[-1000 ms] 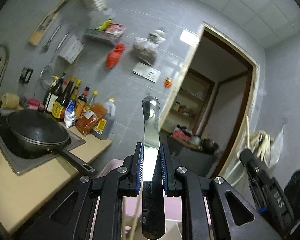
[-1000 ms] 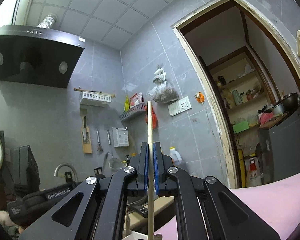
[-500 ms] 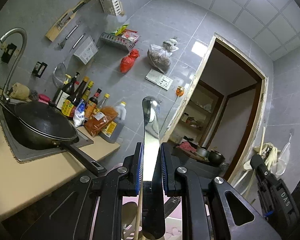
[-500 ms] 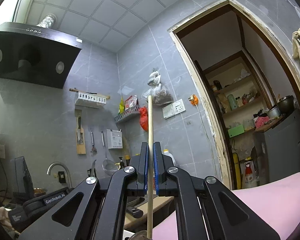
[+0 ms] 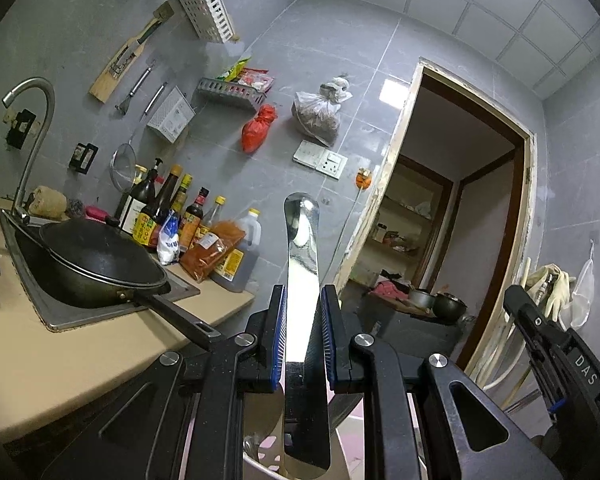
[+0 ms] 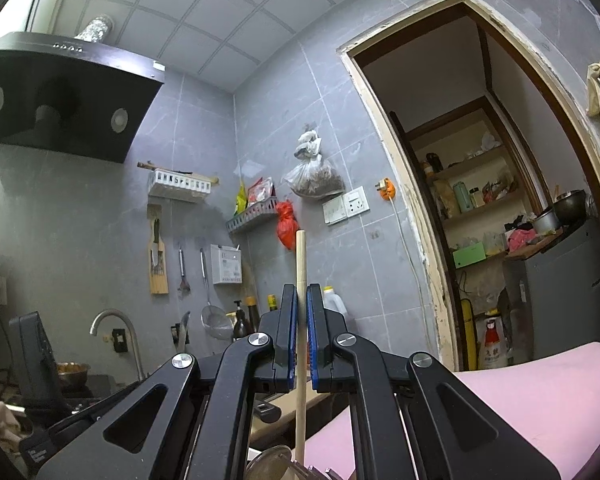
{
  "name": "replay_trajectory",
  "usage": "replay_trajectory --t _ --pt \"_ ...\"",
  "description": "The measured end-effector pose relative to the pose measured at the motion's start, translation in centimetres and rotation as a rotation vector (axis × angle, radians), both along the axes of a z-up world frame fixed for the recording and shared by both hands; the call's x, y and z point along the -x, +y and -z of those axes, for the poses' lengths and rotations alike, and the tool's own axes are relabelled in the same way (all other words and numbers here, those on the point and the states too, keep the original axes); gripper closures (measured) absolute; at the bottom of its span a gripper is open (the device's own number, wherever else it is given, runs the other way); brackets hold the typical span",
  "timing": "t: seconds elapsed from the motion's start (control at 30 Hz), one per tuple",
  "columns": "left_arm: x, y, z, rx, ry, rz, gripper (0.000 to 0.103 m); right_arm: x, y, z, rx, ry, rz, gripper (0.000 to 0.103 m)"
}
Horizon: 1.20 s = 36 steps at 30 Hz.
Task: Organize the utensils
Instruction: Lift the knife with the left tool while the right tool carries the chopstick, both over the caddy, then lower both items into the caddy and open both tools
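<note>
In the left wrist view my left gripper [image 5: 303, 304] is shut on the flat handle of a shiny metal utensil [image 5: 301, 248], which stands upright between the blue pads; its lower end reaches down to a white holder [image 5: 260, 462] at the bottom edge. In the right wrist view my right gripper [image 6: 302, 300] is shut on a thin wooden stick [image 6: 301, 256], held upright. The stick's lower end runs down past a round metal piece [image 6: 270, 460] at the bottom edge. The right gripper's black body [image 5: 556, 344] shows at the right of the left wrist view.
A black wok [image 5: 96, 264] sits in the sink [image 5: 60, 322] on the beige counter [image 5: 40, 368], beside sauce bottles [image 5: 180, 220] and a tap [image 5: 32, 136]. Racks, tools and bags hang on the grey tiled wall [image 5: 340, 60]. A pink surface [image 6: 540, 392] lies low right; a doorway [image 6: 492, 208] opens beyond.
The left wrist view has tipped upward and the left gripper has sunk a little, with the utensil still held. The right gripper's view rose slightly; the stick is still gripped.
</note>
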<state>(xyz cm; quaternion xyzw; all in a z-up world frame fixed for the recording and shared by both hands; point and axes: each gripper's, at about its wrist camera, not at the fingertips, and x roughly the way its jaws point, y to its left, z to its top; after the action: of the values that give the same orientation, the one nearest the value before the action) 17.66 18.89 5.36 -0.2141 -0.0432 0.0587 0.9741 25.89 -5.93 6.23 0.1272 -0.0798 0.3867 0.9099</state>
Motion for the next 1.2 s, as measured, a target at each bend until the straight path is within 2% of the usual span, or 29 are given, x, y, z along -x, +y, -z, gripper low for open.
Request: replay_trajectory --t 0.5,0.73,0.87,1.03,1.1,1.2 --pt "-0.2 0.3 1.0 0.037 0.046 0.047 0.09 0.2 0.6 0.8 0.051 0.011 -0.018 0.1" --pt "0.1 -0.7 1.2 -0.005 0.06 0.049 0.09 0.2 0.6 0.9 0.052 0.017 -0.023 0.099" --pt "0.4 -1.5 1.1 -0.055 0.067 0.058 0.089 0.2 0.5 1.1 0.051 0.026 -0.028 0.098" --pt "0.8 -2.3 1.1 -0.103 0.071 0.074 0.088 0.5 0.5 1.1 0.052 0.026 -0.032 0.092" --pt "0.9 -2.3 1.1 -0.104 0.077 0.076 0.087 0.5 0.5 1.1 0.054 0.026 -0.034 0.084" --pt "1.2 -2.0 1.2 -0.09 0.075 0.073 0.085 0.9 0.4 0.8 0.052 0.02 -0.032 0.082"
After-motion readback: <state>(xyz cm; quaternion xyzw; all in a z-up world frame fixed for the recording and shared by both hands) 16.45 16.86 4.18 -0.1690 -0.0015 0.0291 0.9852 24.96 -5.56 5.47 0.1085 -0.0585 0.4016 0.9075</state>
